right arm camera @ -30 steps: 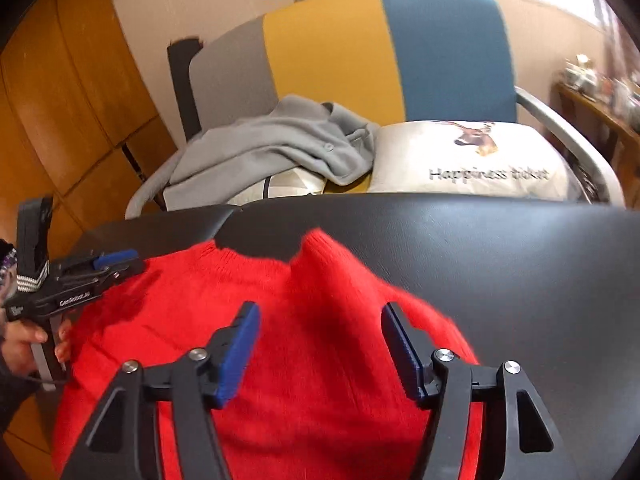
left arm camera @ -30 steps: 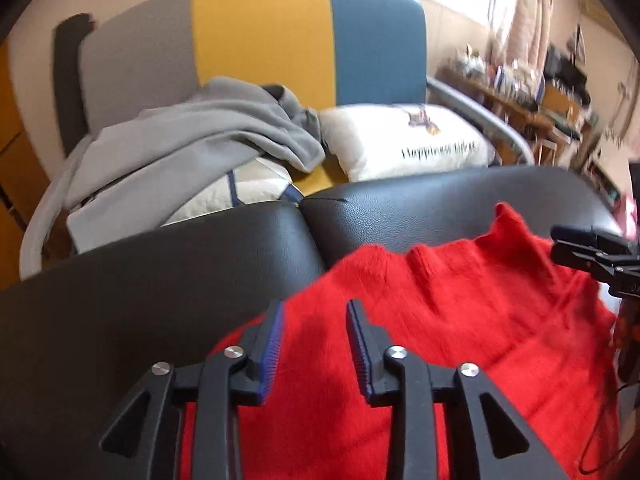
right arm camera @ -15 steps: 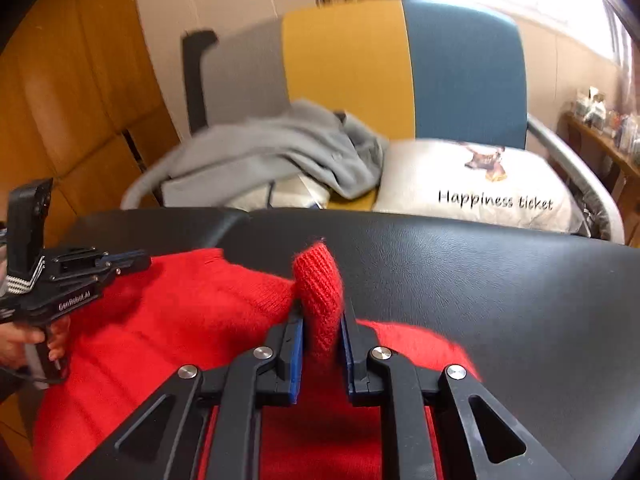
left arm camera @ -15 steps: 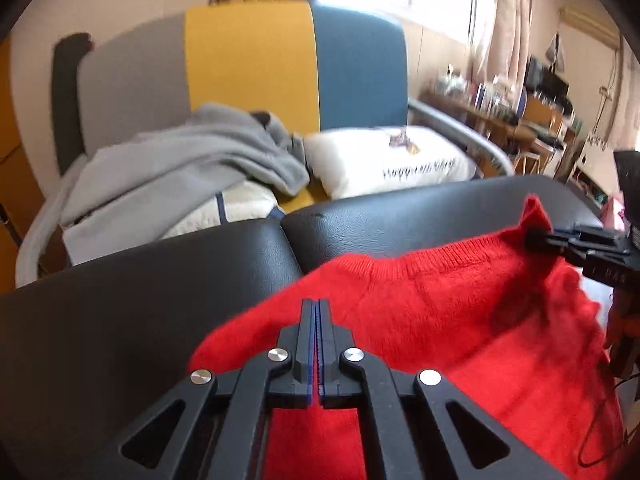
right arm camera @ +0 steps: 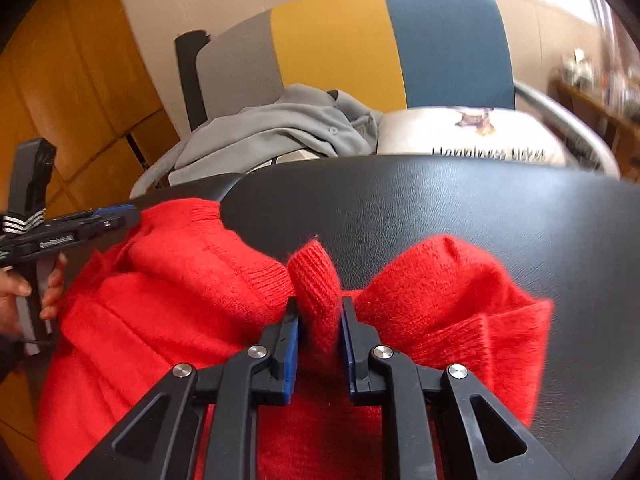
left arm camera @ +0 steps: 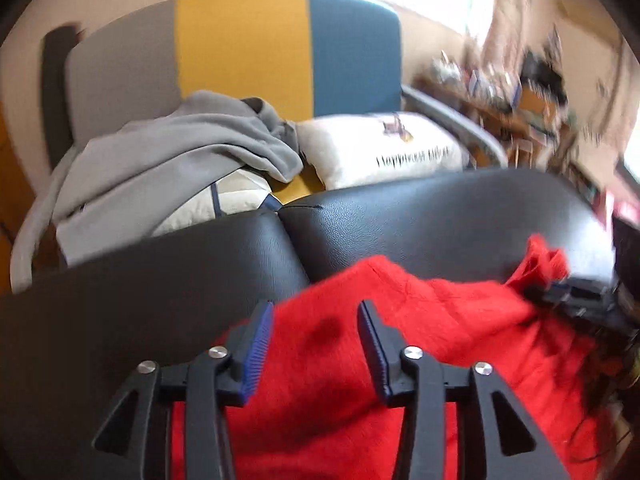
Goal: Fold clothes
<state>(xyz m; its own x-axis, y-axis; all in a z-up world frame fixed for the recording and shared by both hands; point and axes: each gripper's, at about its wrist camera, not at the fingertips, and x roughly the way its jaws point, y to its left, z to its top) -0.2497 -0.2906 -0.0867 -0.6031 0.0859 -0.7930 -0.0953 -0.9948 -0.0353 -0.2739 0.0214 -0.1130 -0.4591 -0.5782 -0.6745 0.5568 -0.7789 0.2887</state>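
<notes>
A red sweater (right arm camera: pixel 168 304) lies bunched on the near part of the black padded bench (right arm camera: pixel 460 208), its ribbed edge toward the far side. The right claw (right arm camera: pixel 319 320) is clenched on a raised fold of the sweater's ribbed knit, which stands up between its blue pads, while the left claw (left arm camera: pixel 316 328) is opening, its pads spread over the sweater's left part and pressing on nothing. Beyond the bench stands a grey, yellow and blue chair (left arm camera: pixel 240 44) holding a grey garment (left arm camera: pixel 168 152) and a white cushion (left arm camera: pixel 380 152).
</notes>
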